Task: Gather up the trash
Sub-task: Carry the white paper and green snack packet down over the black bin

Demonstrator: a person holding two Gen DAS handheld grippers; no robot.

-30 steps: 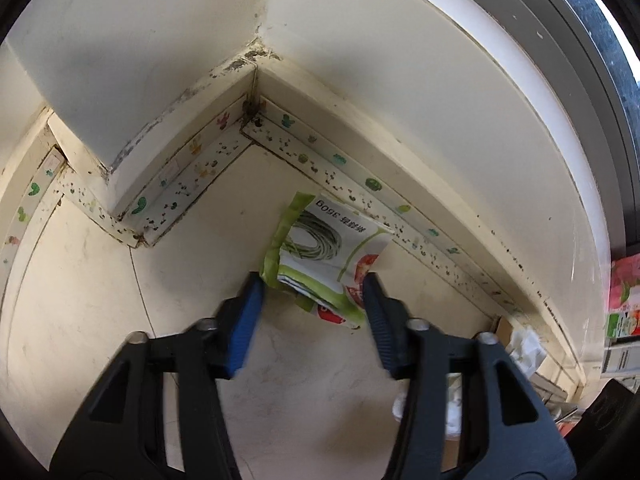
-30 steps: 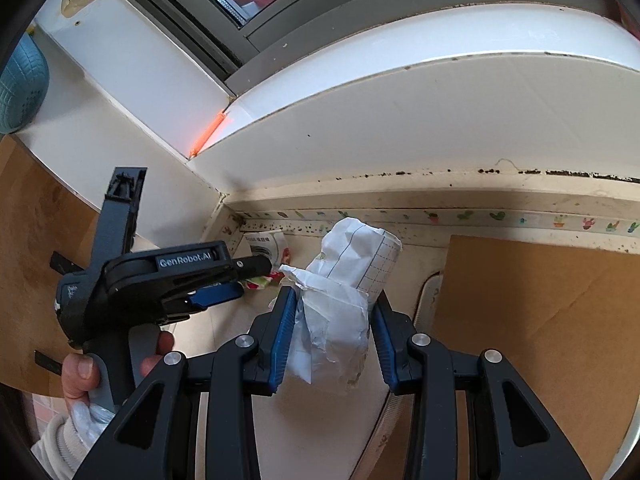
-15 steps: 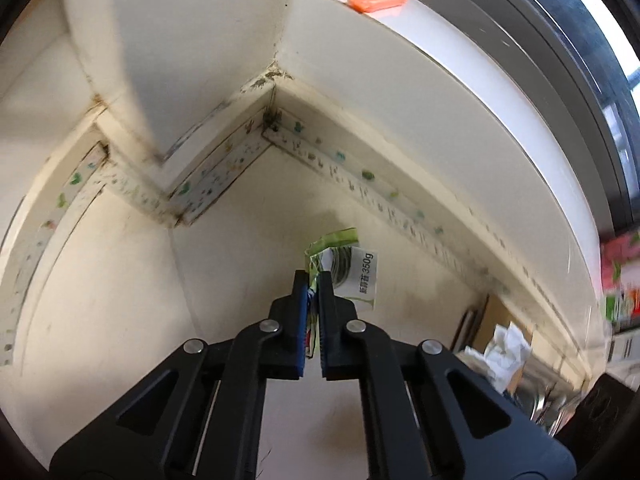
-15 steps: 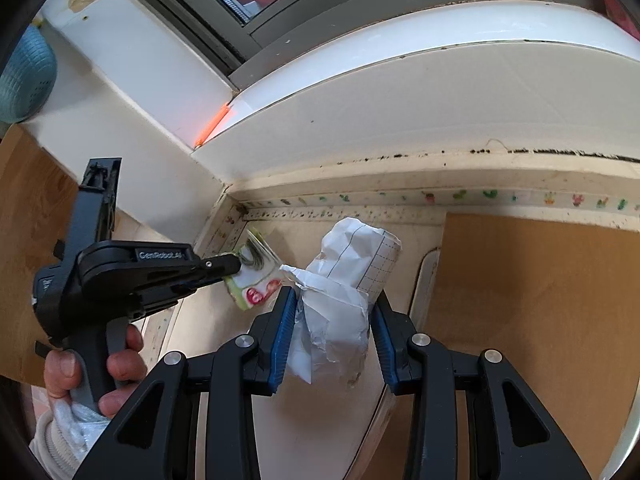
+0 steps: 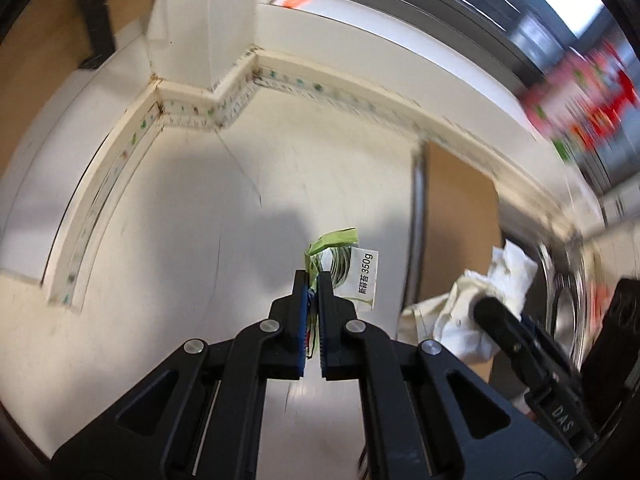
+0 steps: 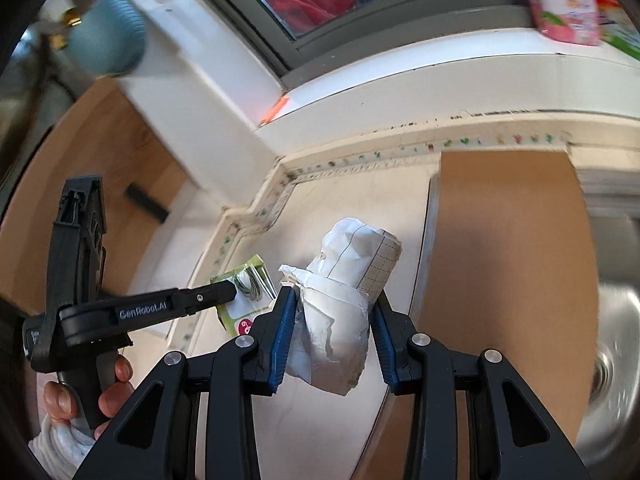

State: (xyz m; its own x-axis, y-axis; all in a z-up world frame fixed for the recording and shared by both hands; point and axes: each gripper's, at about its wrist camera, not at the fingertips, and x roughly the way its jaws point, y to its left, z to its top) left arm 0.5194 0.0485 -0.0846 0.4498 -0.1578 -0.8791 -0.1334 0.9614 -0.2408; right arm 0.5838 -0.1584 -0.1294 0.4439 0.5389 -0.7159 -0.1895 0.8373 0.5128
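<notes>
The left gripper, black with blue pads, is pressed together on a green-and-white printed food wrapper marked 350g. A second ago its jaws stood spread on either side of that wrapper as it lay flat on the cream countertop near the corner; they have since closed on its edge, and the wrapper now hangs folded and clear of the surface. In the right wrist view the same wrapper sticks out sideways from the tip of that gripper, which a person's hand holds by its handle.

To the right, the right gripper pinches a crumpled white wad of gridded paper between its blue pads, just as it did a second ago. The paper stands upright above the jaws, over the edge of the brown board beside the steel sink.

Both views are blurred at the edges and take in more of the counter than before, so both hands seem to be lifting away from the corner. By this reading both pieces of trash are now collected, and what remains is to carry them to a bin, which no view shows.
</notes>
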